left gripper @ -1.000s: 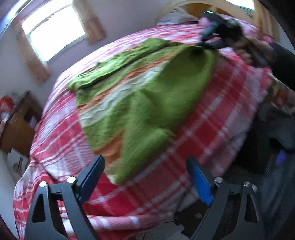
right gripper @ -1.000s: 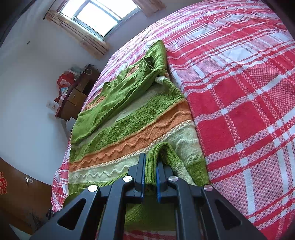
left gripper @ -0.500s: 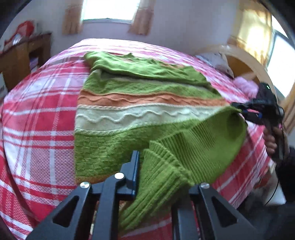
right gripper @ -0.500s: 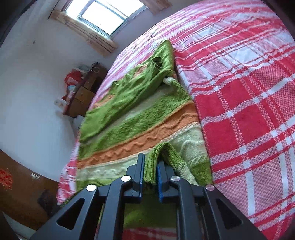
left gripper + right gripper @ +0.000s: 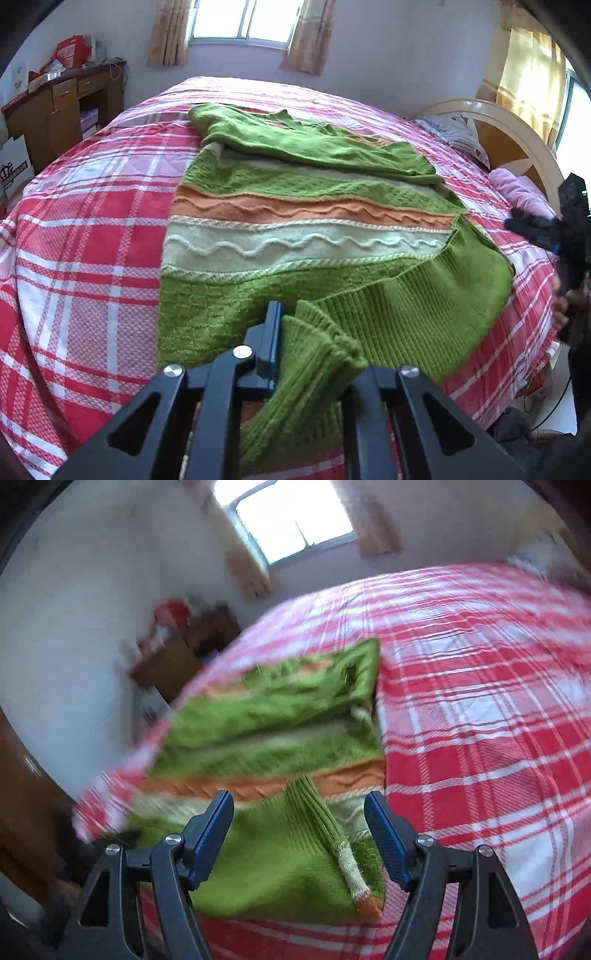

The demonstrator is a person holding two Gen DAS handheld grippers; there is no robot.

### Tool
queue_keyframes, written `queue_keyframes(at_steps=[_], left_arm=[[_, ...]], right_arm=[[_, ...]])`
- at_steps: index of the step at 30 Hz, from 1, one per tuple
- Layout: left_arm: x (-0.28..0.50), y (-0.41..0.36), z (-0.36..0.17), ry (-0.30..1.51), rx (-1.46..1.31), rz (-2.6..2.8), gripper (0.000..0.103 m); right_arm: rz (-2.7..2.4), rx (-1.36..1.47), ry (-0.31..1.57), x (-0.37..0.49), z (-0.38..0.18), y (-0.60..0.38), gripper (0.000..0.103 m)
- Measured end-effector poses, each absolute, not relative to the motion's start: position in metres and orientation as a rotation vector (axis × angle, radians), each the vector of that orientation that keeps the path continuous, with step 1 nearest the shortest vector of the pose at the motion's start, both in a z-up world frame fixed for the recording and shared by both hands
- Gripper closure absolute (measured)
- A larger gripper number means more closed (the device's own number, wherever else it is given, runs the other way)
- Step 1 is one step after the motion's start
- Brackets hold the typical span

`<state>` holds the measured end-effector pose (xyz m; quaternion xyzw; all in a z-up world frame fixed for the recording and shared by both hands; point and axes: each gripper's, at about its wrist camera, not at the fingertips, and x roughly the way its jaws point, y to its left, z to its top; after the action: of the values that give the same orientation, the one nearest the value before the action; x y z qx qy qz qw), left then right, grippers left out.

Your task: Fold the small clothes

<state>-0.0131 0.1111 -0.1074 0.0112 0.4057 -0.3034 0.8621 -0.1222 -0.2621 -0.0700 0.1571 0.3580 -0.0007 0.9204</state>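
**Ribbed hem gripped on the left, released on the right**

The left gripper [image 5: 295,354] is closed on the ribbed green hem of the sweater [image 5: 303,236]; one blue finger [image 5: 271,339] is seen pressed against the bunched knit, while the other finger is hidden under the fabric. The jaws are easing slightly apart, yet the cloth is pinched between them and is raised from the bedspread [image 5: 85,236] in a fold.

The right gripper [image 5: 299,834] is opening, and its blue fingers [image 5: 212,834] are spread wide. A raised ridge of ribbed hem lies between them, closer to the right finger, and neither pad is touching it. This view is blurred.

The sweater is spread flat across the red-and-white checked bedspread, its near hem turned up toward both grippers, with orange and cream bands running across its middle and a green sleeve folded over its far part. In the left wrist view, the right gripper is seen at the right edge, just beyond the sweater's right border, held in a hand [image 5: 565,306].

A wooden desk [image 5: 62,114] stands at the far left, a curtained window [image 5: 243,18] on the far wall, and a headboard [image 5: 517,147] at the far right.
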Motion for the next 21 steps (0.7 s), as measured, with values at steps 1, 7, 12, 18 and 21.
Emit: queue_keyframes(at_steps=[1, 7, 12, 18, 21], left_arm=[[-0.014, 0.109, -0.108, 0.852, 0.028, -0.635, 0.087], [-0.02, 0.104, -0.107, 0.838, 0.085, -0.616, 0.082], [-0.02, 0.103, -0.107, 0.836, 0.065, -0.603, 0.076], [-0.023, 0.097, -0.107, 0.828, 0.071, -0.585, 0.073], [-0.025, 0.094, -0.105, 0.829, 0.061, -0.58, 0.094]], right_arm=[[-0.009, 0.264, 0.762, -0.112, -0.076, -0.253, 0.029], [-0.022, -0.013, 0.885, -0.076, -0.106, -0.219, 0.067], [-0.053, -0.014, 0.878, -0.077, -0.105, -0.221, 0.084], [-0.072, 0.032, 0.855, -0.081, -0.105, -0.224, 0.091], [-0.082, 0.028, 0.851, -0.081, -0.102, -0.219, 0.093]])
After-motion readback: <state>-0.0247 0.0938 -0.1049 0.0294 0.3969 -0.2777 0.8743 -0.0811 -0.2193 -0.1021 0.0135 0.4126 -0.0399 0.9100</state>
